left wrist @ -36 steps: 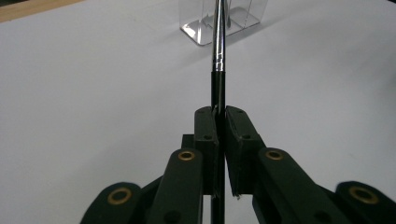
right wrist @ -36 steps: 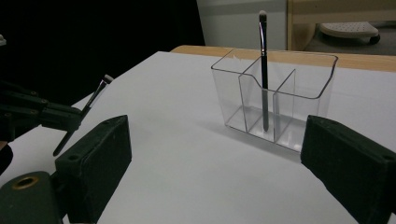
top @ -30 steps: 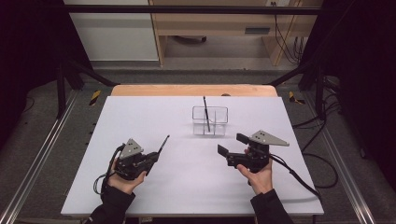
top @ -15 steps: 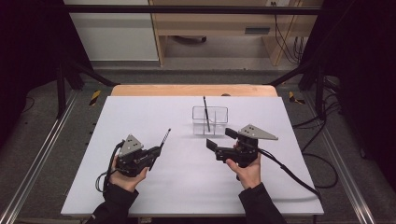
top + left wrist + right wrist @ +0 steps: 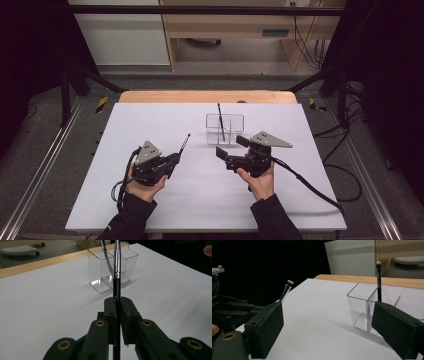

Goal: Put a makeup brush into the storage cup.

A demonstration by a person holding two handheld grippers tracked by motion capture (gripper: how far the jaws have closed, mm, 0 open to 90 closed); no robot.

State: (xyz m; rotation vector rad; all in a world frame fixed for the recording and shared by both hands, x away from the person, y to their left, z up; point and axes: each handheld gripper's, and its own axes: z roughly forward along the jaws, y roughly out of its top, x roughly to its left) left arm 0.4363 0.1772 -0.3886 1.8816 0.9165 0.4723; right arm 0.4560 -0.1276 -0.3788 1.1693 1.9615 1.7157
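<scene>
Left gripper [image 5: 176, 159] sits low over the white table [image 5: 150, 125], on the near left side, and its jaws are clamped tight on a thin makeup brush [image 5: 184, 144], which sticks out ahead of them and angles up toward the far right. From the left gripper view the grip is clear: the two black jaws are pressed together with the brush's dark handle [image 5: 116, 287] pinched between them, the silver ferrule rising above toward the top edge, and the handle's lower end running down between the jaws to the bottom edge. Straight ahead of that brush stands a clear plastic holder [image 5: 100, 272] with divided compartments, well apart from the left gripper's tip. Inside it a second brush [image 5: 220, 122] is already standing, leaning slightly, its head poking up above the rim. Over on the right, the right gripper [image 5: 231, 149] hovers just in front of the holder [image 5: 235, 120], jaws spread wide with nothing between them. The right gripper view confirms it: one pad at the left, one at the right, open table showing between, the holder [image 5: 362, 310] with its standing brush [image 5: 378, 282] beyond the right pad, and the held brush's pale tip [image 5: 290, 282] showing beyond the left one.
</scene>
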